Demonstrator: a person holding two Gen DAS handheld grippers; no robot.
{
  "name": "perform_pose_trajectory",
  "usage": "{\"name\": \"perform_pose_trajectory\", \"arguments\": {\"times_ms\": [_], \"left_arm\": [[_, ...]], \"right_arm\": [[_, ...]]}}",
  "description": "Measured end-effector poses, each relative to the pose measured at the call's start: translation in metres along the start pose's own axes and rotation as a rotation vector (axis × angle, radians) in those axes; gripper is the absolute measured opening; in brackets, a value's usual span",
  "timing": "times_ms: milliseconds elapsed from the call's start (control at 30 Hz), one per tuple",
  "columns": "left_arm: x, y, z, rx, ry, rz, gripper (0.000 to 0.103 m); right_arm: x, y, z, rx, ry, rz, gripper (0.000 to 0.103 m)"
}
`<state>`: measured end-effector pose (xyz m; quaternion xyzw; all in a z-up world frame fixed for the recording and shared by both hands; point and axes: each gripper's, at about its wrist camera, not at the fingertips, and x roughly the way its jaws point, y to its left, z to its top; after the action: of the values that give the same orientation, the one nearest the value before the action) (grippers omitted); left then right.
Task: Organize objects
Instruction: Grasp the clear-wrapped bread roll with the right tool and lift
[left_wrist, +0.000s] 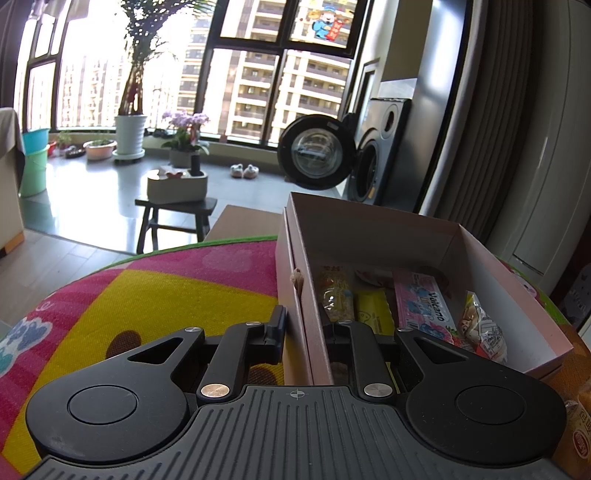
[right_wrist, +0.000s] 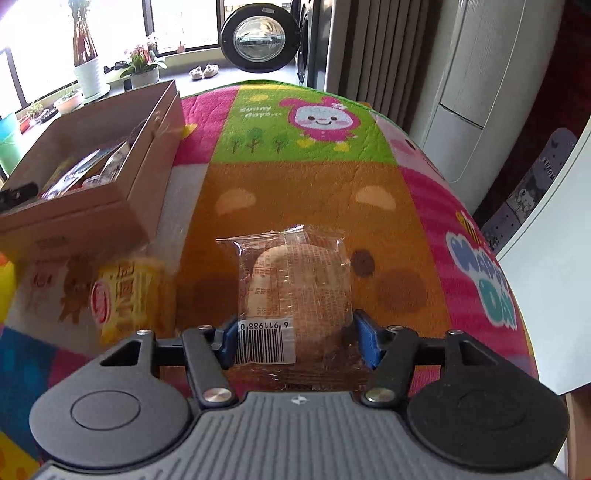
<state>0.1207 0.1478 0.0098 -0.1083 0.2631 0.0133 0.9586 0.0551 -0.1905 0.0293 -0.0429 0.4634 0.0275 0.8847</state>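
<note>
My right gripper has the clear-wrapped round pastry between its blue pads, one pad at each side edge of the wrapper, so I read it as clamped on the packet; the packet sits low over the orange panel of the cartoon play mat, barcode end nearest the camera; just to its left lies a yellow snack pack, blurred, against the near corner of the open cardboard box. From the left wrist, my left gripper straddles the box's near wall, one finger outside and one inside, and I take it as pinching that wall; inside the box lie a pink Vokcano packet, a yellow packet and other wrapped snacks; beyond the mat stands a washing machine with its door swung open.
</note>
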Motion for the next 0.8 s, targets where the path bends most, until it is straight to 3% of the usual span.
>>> {"name": "perform_pose_trajectory", "arguments": {"times_ms": [167,400,600,800], "left_arm": [[0.000,0.000,0.000,0.000,0.000,0.000,0.018],[0.000,0.000,0.000,0.000,0.000,0.000,0.018],[0.000,0.000,0.000,0.000,-0.001,0.000,0.018],[-0.001,0.000,0.001,-0.002,0.000,-0.001,0.018]], "right_arm": [[-0.030,0.017,-0.037,-0.054,0.010,0.038,0.061],[-0.060,0.027,-0.063,-0.107,0.027,0.047,0.059],[-0.089,0.033,-0.057,-0.114,-0.033,0.046,0.055],[-0.121,0.051,-0.018,-0.165,-0.102,0.103,0.055]]}}
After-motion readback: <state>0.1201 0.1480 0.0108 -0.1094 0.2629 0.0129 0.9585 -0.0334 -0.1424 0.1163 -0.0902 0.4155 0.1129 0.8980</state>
